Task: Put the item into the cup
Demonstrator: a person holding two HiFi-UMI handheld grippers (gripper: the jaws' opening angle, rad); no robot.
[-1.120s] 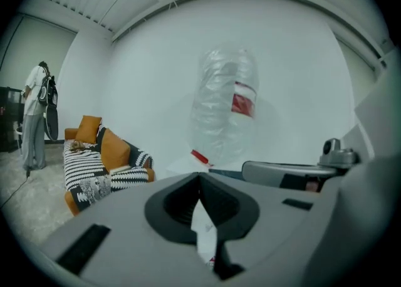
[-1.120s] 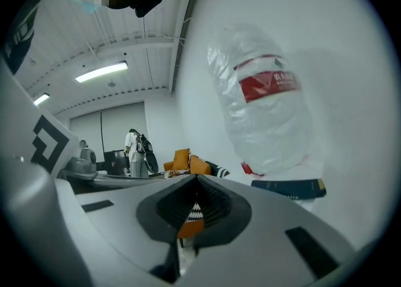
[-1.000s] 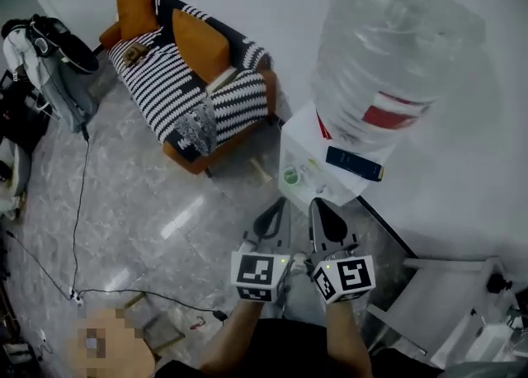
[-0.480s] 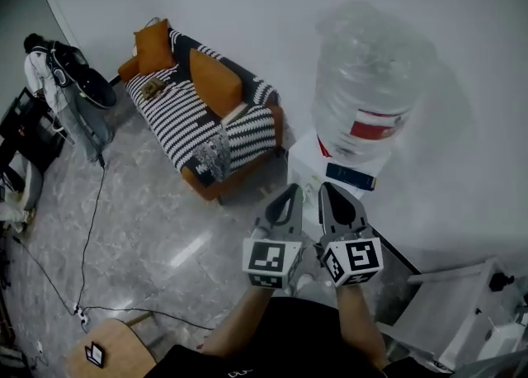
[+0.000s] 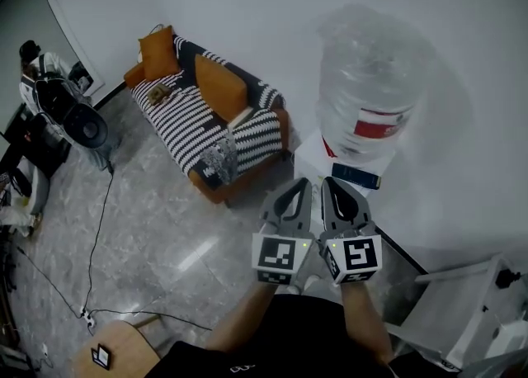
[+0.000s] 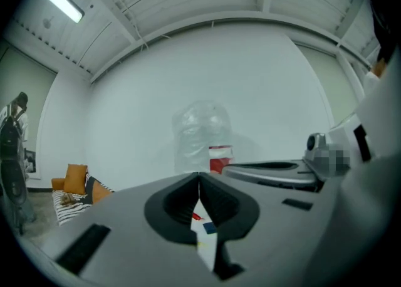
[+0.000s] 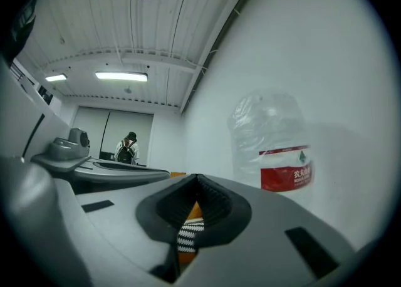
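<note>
My left gripper [image 5: 302,184] and right gripper [image 5: 328,181] are held side by side, both shut with nothing between the jaws, and point level at a white water dispenser [image 5: 317,156]. A big clear water bottle [image 5: 367,79] with a red label stands on the dispenser. A dark blue box [image 5: 356,176] lies on the dispenser's top just beyond the right gripper. No cup shows in any view; the grippers cover the front of the dispenser's top. In the left gripper view the shut left gripper [image 6: 199,177] faces the bottle [image 6: 202,135]. In the right gripper view the shut right gripper [image 7: 197,179] has the bottle [image 7: 276,145] at its right.
A striped sofa [image 5: 206,120] with orange cushions stands left of the dispenser. A fan [image 5: 78,120] and a cable [image 5: 97,228] are at far left, a wooden stool [image 5: 115,356] at the bottom left, a white rack [image 5: 462,302] at the right. A person [image 7: 127,148] stands far off.
Both grippers have risen together and moved forward toward the dispenser. The green cup seen on the dispenser's top a second ago is now covered by them.
</note>
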